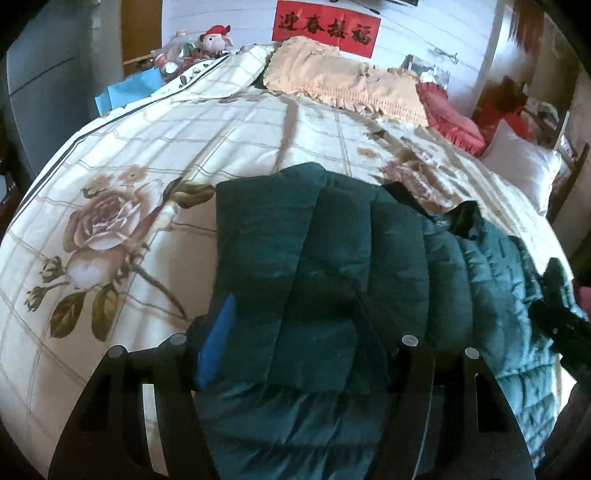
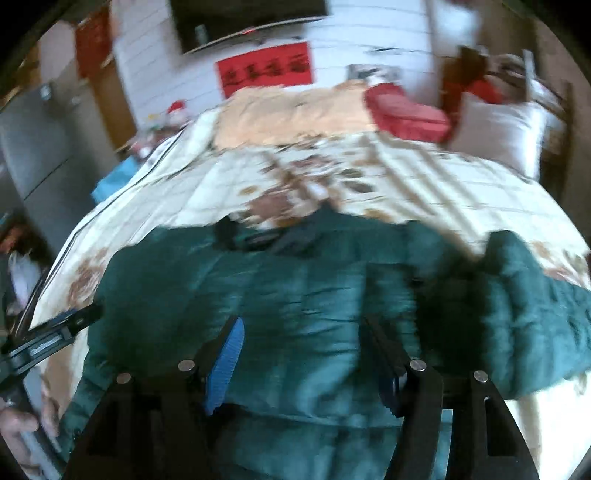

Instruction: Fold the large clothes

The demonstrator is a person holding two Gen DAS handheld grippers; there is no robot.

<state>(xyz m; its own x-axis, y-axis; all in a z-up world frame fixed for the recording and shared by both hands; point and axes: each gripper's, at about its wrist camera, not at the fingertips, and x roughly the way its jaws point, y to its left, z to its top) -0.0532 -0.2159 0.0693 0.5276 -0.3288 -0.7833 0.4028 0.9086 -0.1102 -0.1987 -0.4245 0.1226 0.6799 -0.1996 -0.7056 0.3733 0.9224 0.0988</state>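
Observation:
A dark green quilted jacket (image 1: pixel 332 251) lies on the floral bedspread (image 1: pixel 122 206), its left part folded over the body. My left gripper (image 1: pixel 291 317) hovers over the folded part, jaws wide apart, nothing between them. The right wrist view is blurred; the jacket (image 2: pixel 280 291) fills the lower half, one sleeve (image 2: pixel 535 306) stretched to the right. My right gripper (image 2: pixel 303 343) is open above the jacket's lower middle. The right gripper shows at the right edge of the left wrist view (image 1: pixel 561 306). The left gripper (image 2: pixel 48 343) shows at the lower left of the right wrist view.
At the bed's far side lie a peach fringed pillow (image 1: pixel 332 77), a red cushion (image 1: pixel 454 118) and a white pillow (image 1: pixel 524 166). A red banner (image 1: pixel 325 29) hangs on the wall. Toys (image 1: pixel 207 44) and a blue bag (image 1: pixel 129 88) sit at the back left.

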